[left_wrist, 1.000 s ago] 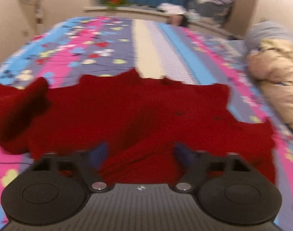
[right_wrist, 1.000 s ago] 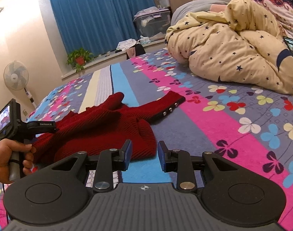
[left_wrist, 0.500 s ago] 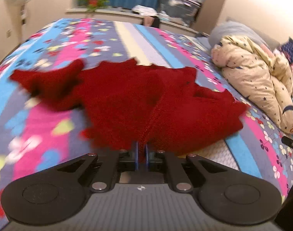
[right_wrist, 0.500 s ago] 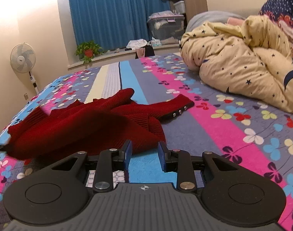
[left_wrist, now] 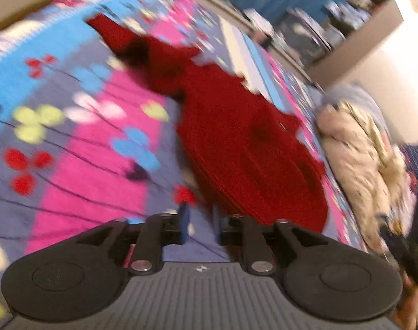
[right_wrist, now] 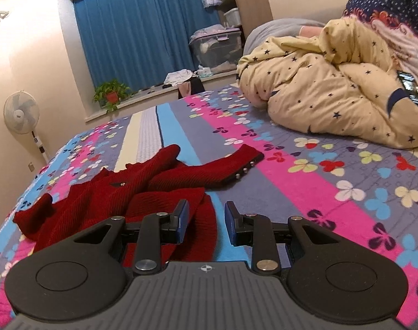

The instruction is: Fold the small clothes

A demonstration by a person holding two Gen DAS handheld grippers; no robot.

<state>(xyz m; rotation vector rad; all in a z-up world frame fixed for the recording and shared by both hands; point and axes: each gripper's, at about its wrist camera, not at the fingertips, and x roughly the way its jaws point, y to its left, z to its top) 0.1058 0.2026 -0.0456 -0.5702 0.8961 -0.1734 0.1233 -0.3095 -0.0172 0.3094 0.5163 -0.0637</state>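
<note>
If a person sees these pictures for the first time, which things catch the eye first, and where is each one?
The dark red knitted sweater stands out first, lying crumpled on the near left part of the flowered bedspread. Behind it on the right, a cream quilt with dark stars is heaped on the bed. At the back, a blue curtain covers the window, with a potted plant on the sill.

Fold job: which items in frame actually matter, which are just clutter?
Job:
red knit sweater
left gripper, open, empty
right gripper, open, empty

Lying about:
star-print quilt
fan
potted plant
storage box
</note>
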